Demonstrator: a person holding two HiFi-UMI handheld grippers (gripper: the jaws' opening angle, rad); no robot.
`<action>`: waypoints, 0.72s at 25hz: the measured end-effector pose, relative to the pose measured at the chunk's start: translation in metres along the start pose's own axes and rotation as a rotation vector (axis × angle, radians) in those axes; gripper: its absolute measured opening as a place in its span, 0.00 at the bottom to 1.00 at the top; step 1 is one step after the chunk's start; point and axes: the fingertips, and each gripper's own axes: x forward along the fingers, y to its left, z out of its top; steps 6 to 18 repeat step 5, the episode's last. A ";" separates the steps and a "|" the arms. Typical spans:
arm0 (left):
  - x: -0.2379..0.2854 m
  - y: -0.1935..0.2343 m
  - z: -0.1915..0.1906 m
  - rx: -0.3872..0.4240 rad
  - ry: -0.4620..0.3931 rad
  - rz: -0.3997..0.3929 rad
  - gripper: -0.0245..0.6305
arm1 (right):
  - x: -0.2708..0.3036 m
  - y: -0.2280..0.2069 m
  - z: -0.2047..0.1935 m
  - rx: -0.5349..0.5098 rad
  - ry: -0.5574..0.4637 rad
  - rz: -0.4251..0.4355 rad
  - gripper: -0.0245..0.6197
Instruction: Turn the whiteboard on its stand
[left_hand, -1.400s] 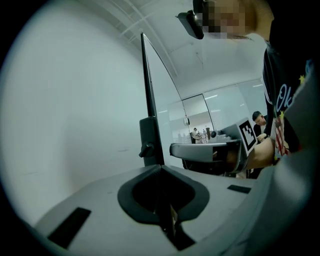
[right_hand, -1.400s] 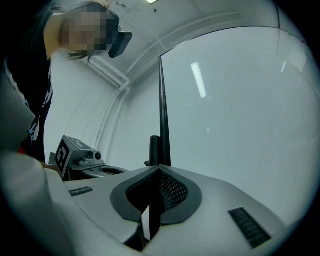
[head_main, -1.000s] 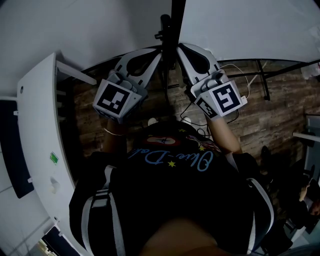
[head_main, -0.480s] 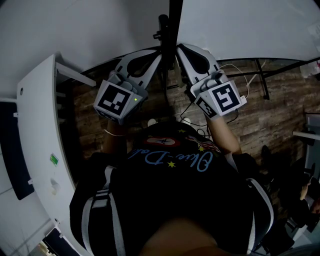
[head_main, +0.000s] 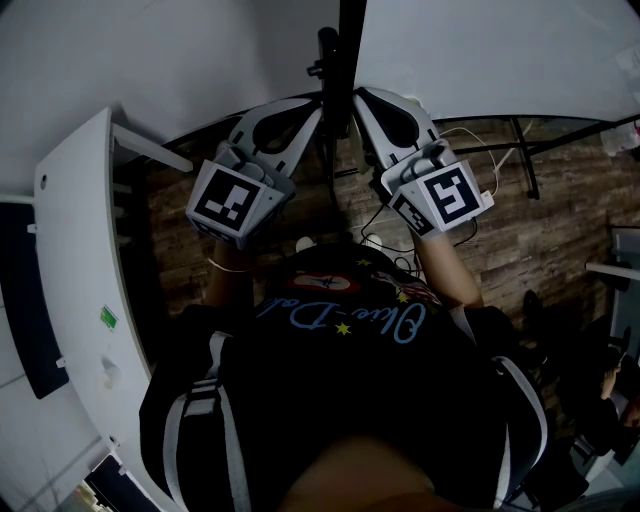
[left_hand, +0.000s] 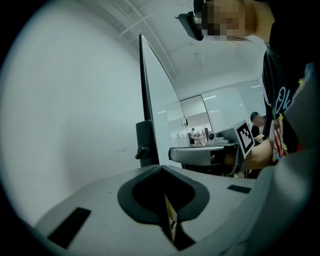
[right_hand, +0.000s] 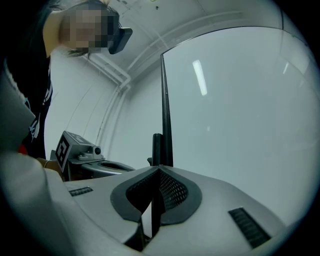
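Now flanking the edge-on whiteboard (head_main: 352, 30) at far centre on its stand (head_main: 328, 62): left gripper (left_hand: 162, 171) and right gripper (right_hand: 159, 171), jaws of both closed on nothing. Could slip off the thin edge under a push, or overswing it and rock the stand.

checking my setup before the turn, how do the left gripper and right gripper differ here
The left gripper sits left of the black edge of the whiteboard; the right gripper sits right of it. The left gripper's marker cube shows a different square pattern from the right gripper's marker cube. Shared: both reach toward that edge with jaws together, nothing between them.
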 end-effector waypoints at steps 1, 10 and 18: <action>0.000 0.000 0.000 -0.003 -0.002 0.000 0.08 | 0.000 0.000 0.000 0.000 0.000 0.000 0.09; 0.000 0.002 0.000 -0.003 -0.011 0.000 0.08 | 0.001 0.000 -0.001 0.001 0.001 -0.002 0.09; 0.000 0.002 0.000 -0.003 -0.011 0.000 0.08 | 0.001 0.000 -0.001 0.001 0.001 -0.002 0.09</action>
